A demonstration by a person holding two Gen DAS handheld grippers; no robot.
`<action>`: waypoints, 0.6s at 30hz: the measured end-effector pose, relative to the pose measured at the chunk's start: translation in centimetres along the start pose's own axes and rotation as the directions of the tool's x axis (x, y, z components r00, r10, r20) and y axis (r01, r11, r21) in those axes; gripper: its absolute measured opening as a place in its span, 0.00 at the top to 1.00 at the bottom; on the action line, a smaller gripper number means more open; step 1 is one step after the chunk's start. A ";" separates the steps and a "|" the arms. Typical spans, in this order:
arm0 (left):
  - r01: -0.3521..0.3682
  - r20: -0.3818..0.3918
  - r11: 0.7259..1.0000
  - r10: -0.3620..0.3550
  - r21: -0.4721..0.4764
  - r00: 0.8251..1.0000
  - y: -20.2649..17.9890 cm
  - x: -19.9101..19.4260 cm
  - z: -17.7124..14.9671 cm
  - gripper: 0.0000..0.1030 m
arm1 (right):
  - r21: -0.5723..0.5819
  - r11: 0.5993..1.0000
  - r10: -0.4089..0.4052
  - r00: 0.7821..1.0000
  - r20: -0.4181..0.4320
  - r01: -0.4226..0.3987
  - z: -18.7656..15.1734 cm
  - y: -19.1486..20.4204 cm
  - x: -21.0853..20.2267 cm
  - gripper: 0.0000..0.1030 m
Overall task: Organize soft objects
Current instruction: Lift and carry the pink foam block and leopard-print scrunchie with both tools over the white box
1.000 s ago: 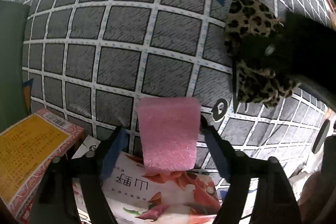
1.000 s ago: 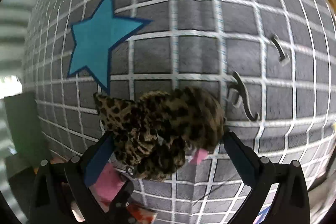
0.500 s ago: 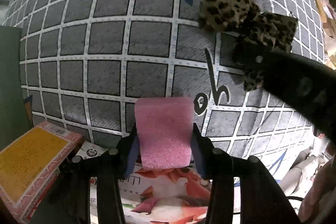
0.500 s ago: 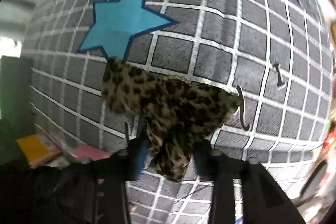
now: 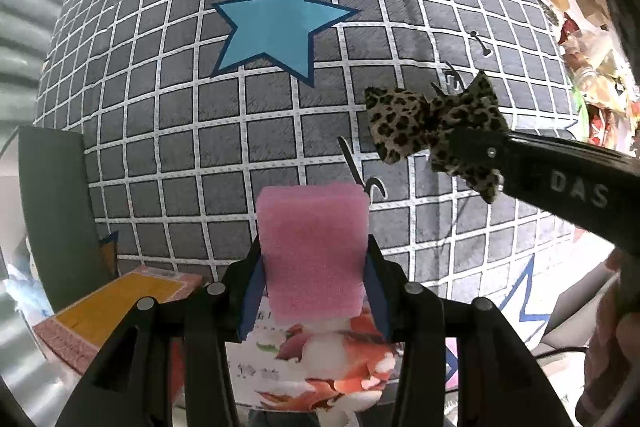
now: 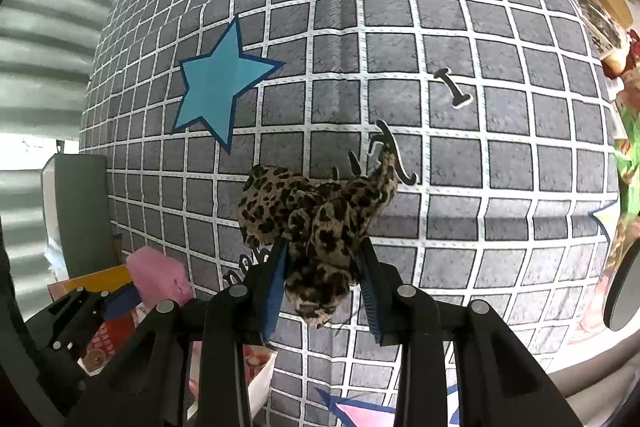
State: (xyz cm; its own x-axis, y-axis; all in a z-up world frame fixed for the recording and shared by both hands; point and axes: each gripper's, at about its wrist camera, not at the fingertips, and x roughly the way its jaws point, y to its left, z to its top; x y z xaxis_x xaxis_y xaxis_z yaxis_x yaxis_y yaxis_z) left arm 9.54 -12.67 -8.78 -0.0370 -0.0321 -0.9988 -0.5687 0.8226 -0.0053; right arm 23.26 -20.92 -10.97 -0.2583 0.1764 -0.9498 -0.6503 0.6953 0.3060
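Note:
A pink foam block [image 5: 314, 251] hangs above the grey checked cloth [image 5: 200, 131], squeezed between the blue pads of my left gripper [image 5: 314, 291], which is shut on it. The right wrist view shows the same pink foam block [image 6: 158, 277] at the lower left. A leopard-print fabric bow [image 6: 316, 223] is pinched at its middle by my right gripper [image 6: 322, 295], shut on it and lifted off the cloth. In the left wrist view the leopard-print bow [image 5: 412, 123] and the right gripper's black finger [image 5: 560, 175] sit at the right.
A yellow and red box [image 5: 116, 311] and a printed food carton [image 5: 320, 367] lie under the left gripper. A dark green panel [image 5: 56, 203] stands at the left. Jars and clutter [image 5: 580, 11] line the right edge. A person's hand [image 5: 612, 339] shows at the lower right.
Both grippers went from open around their objects to shut on them. Both then rose, lifting the foam block and the bow off the cloth.

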 end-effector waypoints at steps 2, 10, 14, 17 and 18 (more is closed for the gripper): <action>0.006 0.006 1.000 -0.006 -0.001 1.000 0.5 -1.2 -0.5 0.53 | 0.018 1.000 0.003 1.000 0.004 -0.003 -0.1 -0.6 -0.2 0.65; -0.012 0.052 1.000 0.011 0.008 0.999 2.0 -5.4 -1.0 0.53 | 0.010 0.999 -0.045 0.999 0.028 0.045 -0.1 0.2 0.8 0.02; -0.019 0.047 1.000 0.019 0.002 0.999 1.9 -4.7 -1.3 0.53 | -0.056 0.995 -0.077 0.997 0.004 0.077 1.0 2.2 3.1 0.02; -0.028 0.038 1.000 0.028 -0.003 0.999 1.7 -4.0 -1.4 0.53 | -0.108 0.978 -0.181 0.983 -0.033 0.177 1.1 3.4 5.7 0.02; -0.030 0.035 1.000 0.030 -0.006 0.999 1.9 -4.0 -1.5 0.53 | -0.113 0.975 -0.198 0.979 -0.041 0.193 1.0 3.5 6.2 0.02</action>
State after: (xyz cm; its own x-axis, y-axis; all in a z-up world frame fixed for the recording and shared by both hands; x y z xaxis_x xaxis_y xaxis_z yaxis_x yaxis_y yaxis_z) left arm 7.37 -11.90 -4.71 -0.0251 0.0130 -0.9996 -0.5722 0.8197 0.0250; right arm 20.15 -16.71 -15.85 -0.1530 0.0065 -0.9882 -0.7643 0.6331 0.1225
